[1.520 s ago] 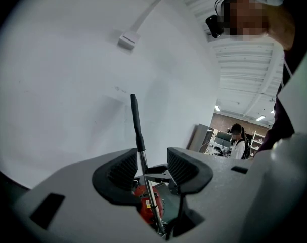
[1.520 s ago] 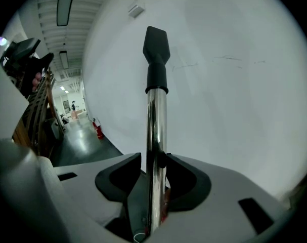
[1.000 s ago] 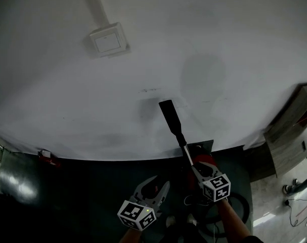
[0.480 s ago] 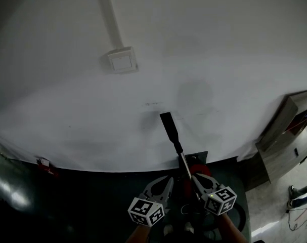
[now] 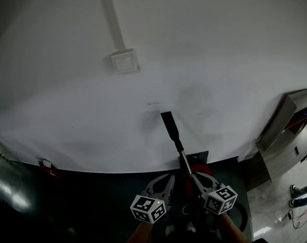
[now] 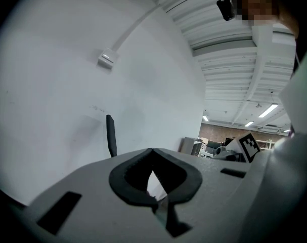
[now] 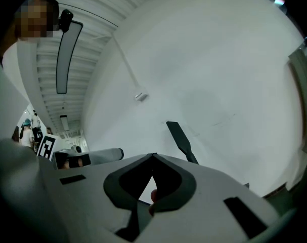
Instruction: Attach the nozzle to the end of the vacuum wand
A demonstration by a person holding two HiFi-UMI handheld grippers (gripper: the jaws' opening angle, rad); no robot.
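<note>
While both grippers sit low-centre in the head view, we see the left gripper w/ jaws just closed fully, nothing btwn them. Right gripper: same, jaws just closed tight & empty. Black nozzle tops the silver wand mid-frame, slanting up against the white wall, its lower end beside the right gripper. Switch box upper left.

Flat black plastic nozzle carried on the tip of a slim silver metal vacuum wand.
Both are seen joined in one straight line just below frame centre, slanted up-left, the nozzle's broad end uppermost.
</note>
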